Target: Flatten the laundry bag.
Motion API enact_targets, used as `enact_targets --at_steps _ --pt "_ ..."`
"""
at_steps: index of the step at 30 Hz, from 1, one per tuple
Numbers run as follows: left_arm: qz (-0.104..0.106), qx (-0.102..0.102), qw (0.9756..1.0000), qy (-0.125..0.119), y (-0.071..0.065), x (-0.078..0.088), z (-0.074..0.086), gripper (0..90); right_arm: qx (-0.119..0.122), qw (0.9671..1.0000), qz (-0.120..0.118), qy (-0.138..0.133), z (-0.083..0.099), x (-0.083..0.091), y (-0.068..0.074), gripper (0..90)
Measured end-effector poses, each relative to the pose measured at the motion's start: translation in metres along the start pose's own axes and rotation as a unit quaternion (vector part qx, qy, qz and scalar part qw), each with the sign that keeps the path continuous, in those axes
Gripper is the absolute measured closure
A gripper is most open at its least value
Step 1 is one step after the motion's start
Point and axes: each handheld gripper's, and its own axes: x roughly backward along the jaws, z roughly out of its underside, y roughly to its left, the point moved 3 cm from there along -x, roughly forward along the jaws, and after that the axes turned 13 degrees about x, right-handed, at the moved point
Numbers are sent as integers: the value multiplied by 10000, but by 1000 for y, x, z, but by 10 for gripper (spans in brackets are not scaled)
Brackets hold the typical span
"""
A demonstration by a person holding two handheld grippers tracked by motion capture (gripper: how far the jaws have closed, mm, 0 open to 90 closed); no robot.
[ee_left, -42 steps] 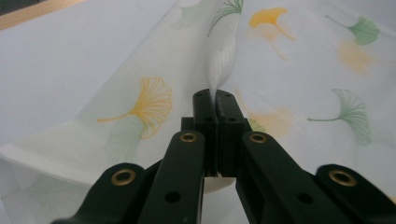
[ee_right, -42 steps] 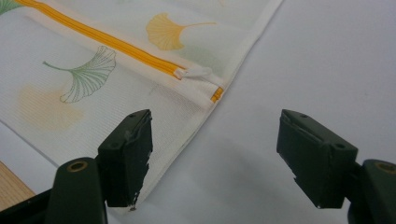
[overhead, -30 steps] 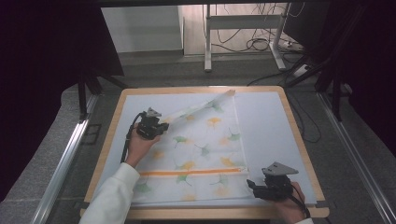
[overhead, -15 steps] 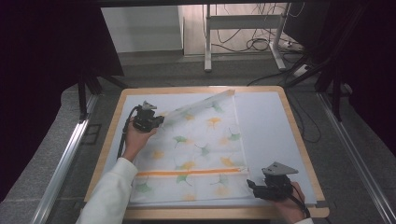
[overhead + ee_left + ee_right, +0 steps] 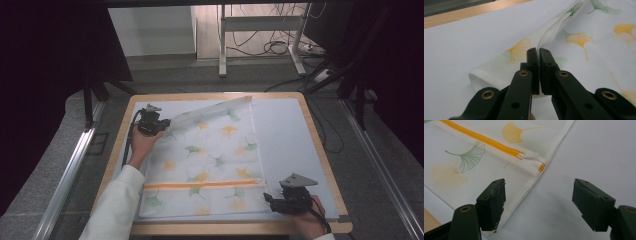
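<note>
At the left of the high view, my left gripper [image 5: 161,125] has its jaws pinched shut on the far-left corner of the mesh laundry bag [image 5: 210,160], lifting that edge so it runs as a raised fold toward the upper middle of the frame. In the left gripper view the two black pads [image 5: 533,65] meet on a thin ridge of white netting, with a rolled lip of the bag [image 5: 499,67] just left of them. I judge this the weak point: so little fabric sits between the pads that a sideways tug could pull it free and drop the fold crooked.

Across the middle of the high view the bag lies flat on the pale blue mat [image 5: 290,135], its ginkgo-leaf print facing up and its orange zipper [image 5: 205,185] running level across the lower part of the frame. Only its own weight holds that part down, so I expect a hard drag from the corner could slide the whole bag over the mat rather than fold it.

At lower right, my right gripper [image 5: 274,201] rests by the bag's near-right corner, jaws wide apart and holding nothing. In the right gripper view the left pad [image 5: 492,203] overlaps the bag's edge while the right pad [image 5: 592,203] stands over bare mat, the zipper's end [image 5: 534,161] just beyond. Closing from there might catch only the hem, or miss it.
</note>
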Motion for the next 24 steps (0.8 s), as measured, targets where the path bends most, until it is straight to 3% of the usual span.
enact_targets --at_steps 9,11,17,24 --pt "-99 174 9998 -58 16 -9 -10 865 -65 10000 3 25 1 0 -2 262" --pt "-67 306 9995 -82 21 -13 -13 865 -101 9999 -61 1 1 0 -1 262" --pt "-159 318 9993 -133 25 -21 -15 810 -88 9999 -50 9 0 0 0 263" --pt "-133 472 9977 -463 33 -1 -26 482 -110 9999 -27 28 1 -1 -1 262"
